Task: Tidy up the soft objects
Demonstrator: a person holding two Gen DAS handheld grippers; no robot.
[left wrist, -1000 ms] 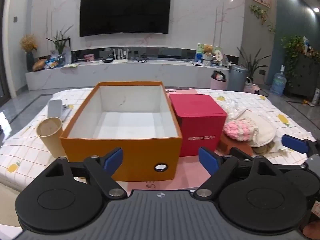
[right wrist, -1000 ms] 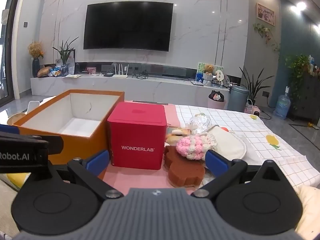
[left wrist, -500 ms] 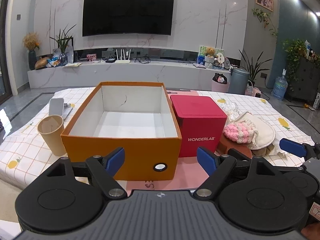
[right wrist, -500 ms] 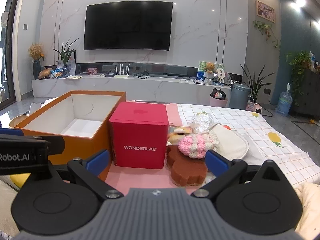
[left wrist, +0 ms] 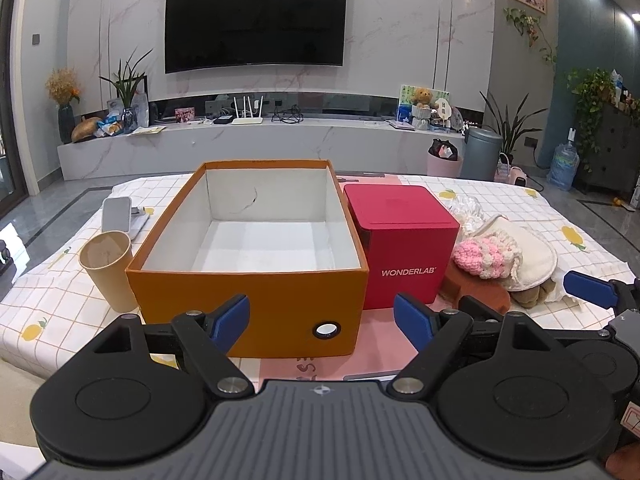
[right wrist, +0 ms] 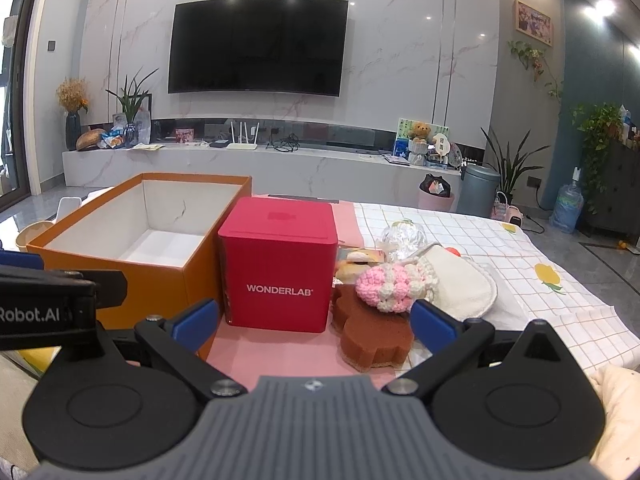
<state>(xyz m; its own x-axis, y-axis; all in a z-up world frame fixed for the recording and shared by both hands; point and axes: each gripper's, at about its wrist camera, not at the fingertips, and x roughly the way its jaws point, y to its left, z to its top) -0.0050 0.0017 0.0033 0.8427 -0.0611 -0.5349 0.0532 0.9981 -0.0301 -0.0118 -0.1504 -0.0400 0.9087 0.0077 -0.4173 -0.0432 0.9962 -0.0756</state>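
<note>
An open, empty orange box [left wrist: 256, 304] [right wrist: 168, 280] stands on the table in front of my left gripper [left wrist: 322, 322], which is open and holds nothing. A red WONDERLAB box [left wrist: 404, 248] [right wrist: 280, 268] stands to its right. To the right of that lies a pile of soft things: a pink and white crochet piece [right wrist: 386, 286] [left wrist: 486, 258], a brown sponge [right wrist: 372, 332] [left wrist: 480, 294], a cream cloth pad [right wrist: 460, 284] [left wrist: 528, 256]. My right gripper [right wrist: 314, 326] is open and empty, just short of the sponge.
A paper cup [left wrist: 108, 268] stands left of the orange box, with a white device [left wrist: 118, 212] behind it. A crinkled clear wrapper [right wrist: 402, 238] lies behind the soft pile. The table has a checked cloth [right wrist: 540, 312] and a pink mat [right wrist: 280, 360].
Both grippers have drifted slightly; the views shift a little. Both stay open and nothing on the table has moved.
</note>
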